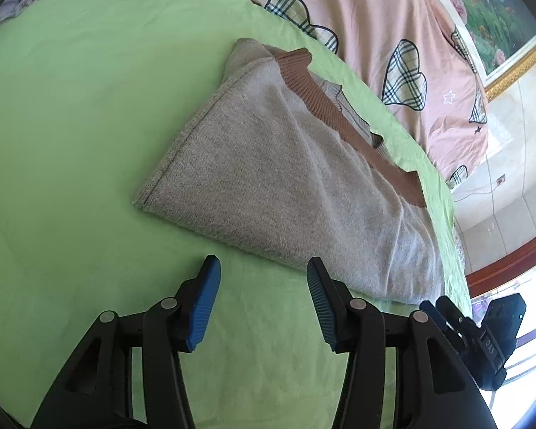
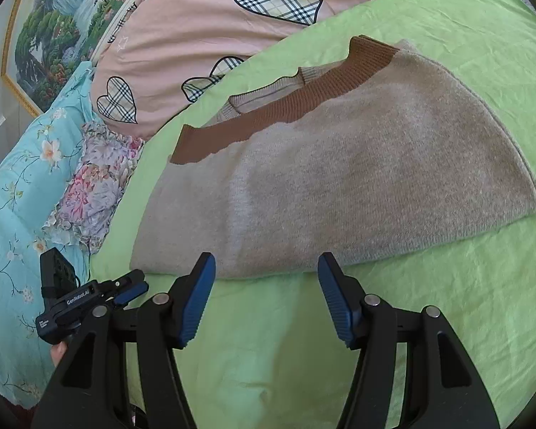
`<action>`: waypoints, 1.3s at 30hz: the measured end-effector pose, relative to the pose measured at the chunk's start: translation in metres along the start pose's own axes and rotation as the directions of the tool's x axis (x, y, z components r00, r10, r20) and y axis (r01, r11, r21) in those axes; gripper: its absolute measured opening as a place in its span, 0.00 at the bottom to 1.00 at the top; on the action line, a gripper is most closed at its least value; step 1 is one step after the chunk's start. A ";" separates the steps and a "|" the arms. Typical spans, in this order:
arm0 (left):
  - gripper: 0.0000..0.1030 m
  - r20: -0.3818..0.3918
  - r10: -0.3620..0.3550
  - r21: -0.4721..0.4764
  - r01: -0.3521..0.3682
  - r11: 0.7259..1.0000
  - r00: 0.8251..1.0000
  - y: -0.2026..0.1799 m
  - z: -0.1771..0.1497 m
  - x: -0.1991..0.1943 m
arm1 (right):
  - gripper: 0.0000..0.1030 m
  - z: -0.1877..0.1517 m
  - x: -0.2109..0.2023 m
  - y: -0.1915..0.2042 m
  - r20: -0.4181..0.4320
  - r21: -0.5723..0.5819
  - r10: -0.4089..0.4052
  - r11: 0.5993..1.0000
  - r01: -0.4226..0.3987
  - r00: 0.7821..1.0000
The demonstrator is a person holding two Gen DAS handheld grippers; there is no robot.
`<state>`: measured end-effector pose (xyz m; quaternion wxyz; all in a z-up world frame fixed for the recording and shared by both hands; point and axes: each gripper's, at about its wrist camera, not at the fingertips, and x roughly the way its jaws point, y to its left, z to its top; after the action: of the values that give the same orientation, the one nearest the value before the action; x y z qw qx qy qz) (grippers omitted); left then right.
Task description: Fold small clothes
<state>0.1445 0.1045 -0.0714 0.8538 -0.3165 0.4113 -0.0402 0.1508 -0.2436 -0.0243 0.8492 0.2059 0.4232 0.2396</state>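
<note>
1. Green sheet (image 1: 71,107) covers the bed, pink quilt (image 2: 196,18) behind.
2. Folded grey sweater (image 1: 286,186) lies flat, seemingly doubled over.
3. Left claw (image 1: 262,268) and right claw (image 2: 266,262) both gape wide, empty, just short of its near edge.

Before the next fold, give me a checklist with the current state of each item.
1. Left hand-held gripper open and holding nothing: ok.
2. Right hand-held gripper open and holding nothing: ok.
3. Grey sweater lies folded on the green sheet: ok.
4. Brown ribbed band lined up straight: not ok, its edge runs uneven.
5. Near edge of the sweater free of both grippers: ok in the right wrist view; cannot tell for the left one's right finger.
6. Layers underneath smooth: cannot tell.
</note>
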 end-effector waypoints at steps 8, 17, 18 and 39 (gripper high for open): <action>0.45 0.050 -0.036 -0.125 0.042 0.991 0.998 0.022 0.031 0.017 | 0.59 0.005 -0.003 -0.004 0.011 0.015 0.000 1.000 0.000 1.000; 0.07 0.112 0.025 -0.014 -0.024 1.000 0.993 -0.006 0.061 0.019 | 0.60 0.026 -0.001 -0.021 0.032 0.026 -0.003 1.000 0.002 0.999; 0.07 0.128 0.015 0.024 -0.018 1.000 0.992 -0.017 0.061 0.015 | 0.59 0.030 -0.001 -0.024 0.036 0.026 -0.004 1.000 0.003 0.999; 0.06 -0.076 -0.116 0.435 0.138 0.890 0.990 -0.179 0.000 0.097 | 0.73 0.139 0.055 -0.053 -0.162 0.119 0.284 0.956 -0.267 0.945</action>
<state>0.2433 -0.0703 -0.0343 0.8887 -0.1410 0.3901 -0.1952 0.3055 -0.2741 -0.0102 0.7554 0.2812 0.4751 0.3530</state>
